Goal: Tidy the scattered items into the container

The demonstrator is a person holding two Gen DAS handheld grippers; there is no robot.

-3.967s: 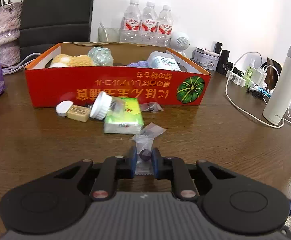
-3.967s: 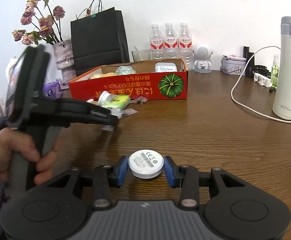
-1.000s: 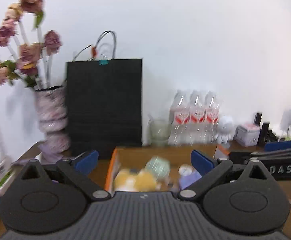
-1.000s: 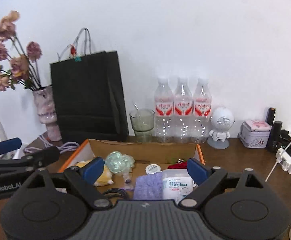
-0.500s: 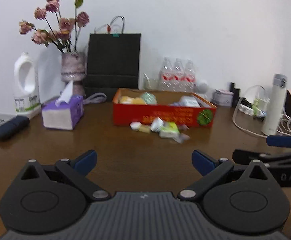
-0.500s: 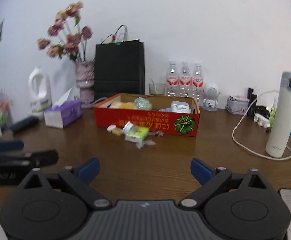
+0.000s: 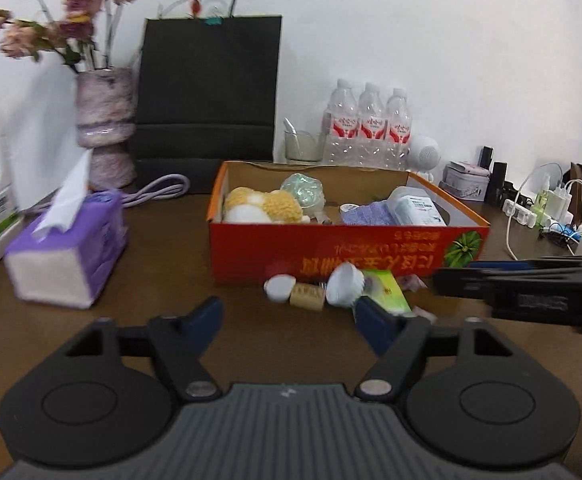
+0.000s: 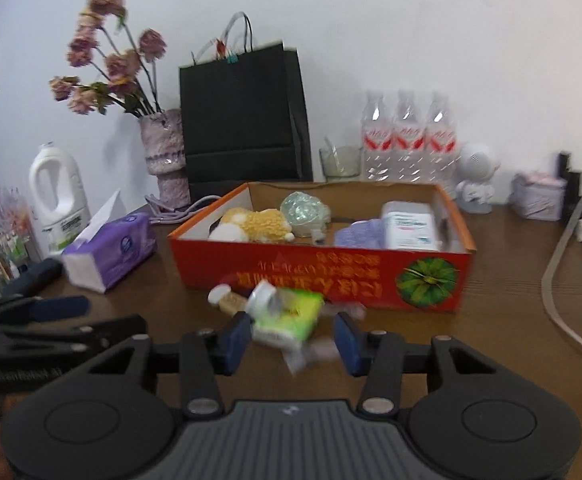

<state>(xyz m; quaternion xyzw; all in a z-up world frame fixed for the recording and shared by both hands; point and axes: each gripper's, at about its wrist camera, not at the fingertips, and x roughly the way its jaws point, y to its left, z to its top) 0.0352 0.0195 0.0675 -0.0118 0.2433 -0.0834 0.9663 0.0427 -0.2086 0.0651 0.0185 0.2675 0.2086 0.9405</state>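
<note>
1. Both grippers have come closer to the red cardboard box (image 7: 331, 254) than half a second ago, when they viewed it from well back across the table; four seconds ago each was clamped on an item, and now both are unloaded.
2. Left gripper (image 7: 291, 318) has its jaws spread wide, with nothing between the blue pads, above the brown wooden table (image 7: 151, 320) short of the loose items.
3. Right gripper (image 8: 291, 338) is also open wide; the green tissue pack (image 8: 289, 318) lies between and just beyond its pads, though blur hides whether they touch.
4. Loose items sit against the box's front wall: a small white cap (image 7: 279, 286), a tan block (image 7: 307, 296), a white-lidded jar (image 7: 345, 283) tipped on the green pack, and crumpled clear wrappers (image 8: 319, 350).
5. Inside the box lie a yellow-and-white plush toy (image 7: 263, 206), a pale green wrapped ball (image 7: 303, 190), a purple cloth (image 7: 367, 215) and a white wipes pack (image 7: 417, 207).
6. A purple tissue box (image 7: 67, 256) stands left of the red box, well apart.
</note>
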